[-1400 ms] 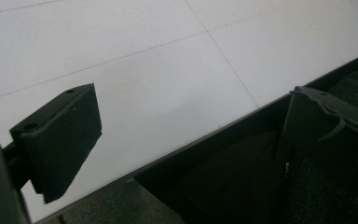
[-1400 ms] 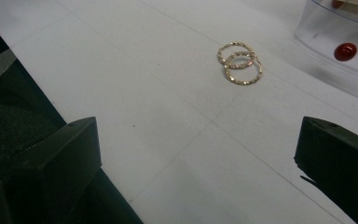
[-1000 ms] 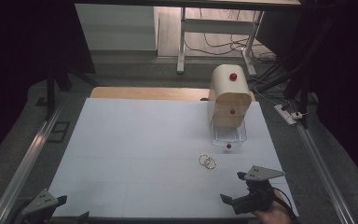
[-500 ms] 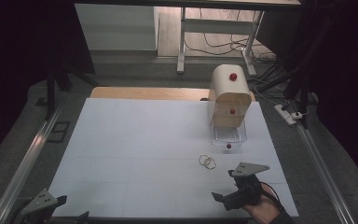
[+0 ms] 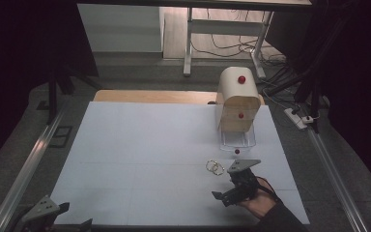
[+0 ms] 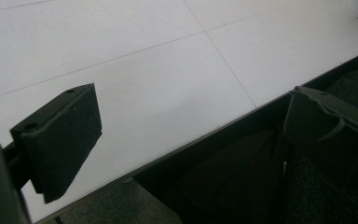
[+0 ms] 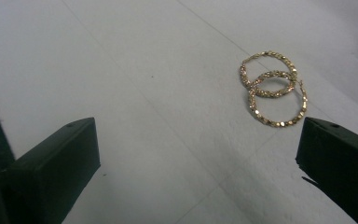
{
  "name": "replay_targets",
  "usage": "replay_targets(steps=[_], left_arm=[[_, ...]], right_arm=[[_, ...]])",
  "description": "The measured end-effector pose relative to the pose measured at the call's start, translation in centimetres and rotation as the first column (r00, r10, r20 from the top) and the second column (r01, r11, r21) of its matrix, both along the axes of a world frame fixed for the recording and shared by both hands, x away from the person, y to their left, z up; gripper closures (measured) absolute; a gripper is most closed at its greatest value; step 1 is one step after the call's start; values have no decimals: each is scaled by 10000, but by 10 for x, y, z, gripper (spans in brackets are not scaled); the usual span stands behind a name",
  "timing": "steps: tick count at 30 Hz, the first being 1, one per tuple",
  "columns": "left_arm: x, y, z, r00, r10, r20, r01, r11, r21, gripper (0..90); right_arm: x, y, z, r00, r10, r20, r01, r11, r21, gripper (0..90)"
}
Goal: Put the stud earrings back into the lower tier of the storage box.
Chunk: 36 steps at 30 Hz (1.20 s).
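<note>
Two gold hoop earrings [image 5: 214, 166] lie overlapping on the white table [image 5: 140, 145]; in the right gripper view the earrings [image 7: 272, 88] sit ahead and to the right, between the lines of the two jaws. My right gripper [image 5: 226, 182] is held in a hand [image 5: 261, 204] just near-right of them, open wide with nothing between its jaws [image 7: 196, 158]. Open too is my left gripper [image 5: 72, 216], low at the table's near-left corner, where it [image 6: 191, 140] straddles the table's edge.
A small wooden cabinet [image 5: 238, 99] with red knobs stands at the back right. Its clear bottom drawer [image 5: 238, 138] is pulled out toward the earrings. Metal rails [image 5: 26, 169] run along both sides of the table.
The right gripper has moved left and a little forward, closing in on the earrings. The left gripper has stayed put.
</note>
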State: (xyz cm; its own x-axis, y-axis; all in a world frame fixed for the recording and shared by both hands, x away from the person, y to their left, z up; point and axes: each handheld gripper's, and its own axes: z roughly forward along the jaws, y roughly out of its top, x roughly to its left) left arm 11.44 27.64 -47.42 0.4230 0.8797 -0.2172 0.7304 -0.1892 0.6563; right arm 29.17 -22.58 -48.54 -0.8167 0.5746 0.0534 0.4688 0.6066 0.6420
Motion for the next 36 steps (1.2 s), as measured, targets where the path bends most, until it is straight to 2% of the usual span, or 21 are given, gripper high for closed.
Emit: replay_targets(steps=[4, 9, 11, 12, 13, 16, 17, 18, 20, 21, 22, 23, 24, 26, 31, 36], left_arm=[[0, 0, 0, 10000, 2, -27, -2, 10000, -9, 46], [1, 0, 0, 10000, 37, -67, -37, 10000, 3, 48], [1, 0, 0, 10000, 43, -87, -43, 10000, -4, 48], [1, 0, 0, 9999, 46, -91, -46, 10000, -8, 49], [1, 1, 0, 9999, 47, -93, -47, 10000, -7, 49], [1, 0, 0, 10000, 41, -71, -41, 10000, 15, 50], [1, 0, 0, 10000, 39, -70, -39, 10000, 18, 50], [1, 0, 0, 10000, 25, -74, -25, 10000, 20, 50], [1, 0, 0, 10000, 18, -64, -17, 10000, 44, 51], [1, 0, 0, 10000, 18, -64, -17, 10000, 44, 51], [1, 0, 0, 10000, 12, -68, -12, 10000, 37, 51], [1, 0, 0, 10000, 12, -63, -12, 10000, 33, 51], [1, 0, 0, 10000, 10, -53, -10, 10000, 31, 51], [1, 0, 0, 10000, 12, -47, -12, 10000, 26, 51], [0, 0, 0, 10000, 9, -25, -9, 10000, 30, 52], [1, 0, 0, 10000, 12, -24, -12, 10000, 21, 52]], right_arm=[[14, 9, -9, 9996, 219, -174, -225, 9992, -340, 0], [23, 16, -16, 9986, 443, -304, -461, 9972, -586, 0], [27, 19, -19, 9978, 545, -381, -571, 9958, -719, 30], [30, 21, -21, 9964, 754, -387, -783, 9937, -807, 87], [30, 21, -21, 9964, 754, -387, -783, 9937, -807, 87], [37, 23, -24, 9956, 853, -395, -889, 9911, -991, 179], [42, 22, -25, 9942, 943, -508, -994, 9891, -1085, 299], [44, 23, -26, 9941, 915, -579, -984, 9864, -1313, 359], [46, 23, -24, 9947, 987, -293, -1023, 9786, -1786, 511], [48, 23, -23, 9958, 854, -339, -903, 9783, -1866, 581], [48, 23, -23, 9958, 854, -339, -903, 9783, -1866, 581], [51, 23, -21, 9975, 593, -374, -658, 9763, -2061, 730], [51, 23, -21, 9975, 593, -374, -658, 9763, -2061, 730], [51, 24, -20, 9963, 709, -478, -796, 9730, -2164, 863], [52, 27, -18, 9962, 553, -672, -697, 9695, -2350, 882], [49, 27, -15, 9953, 764, -592, -882, 9684, -2334, 895]])
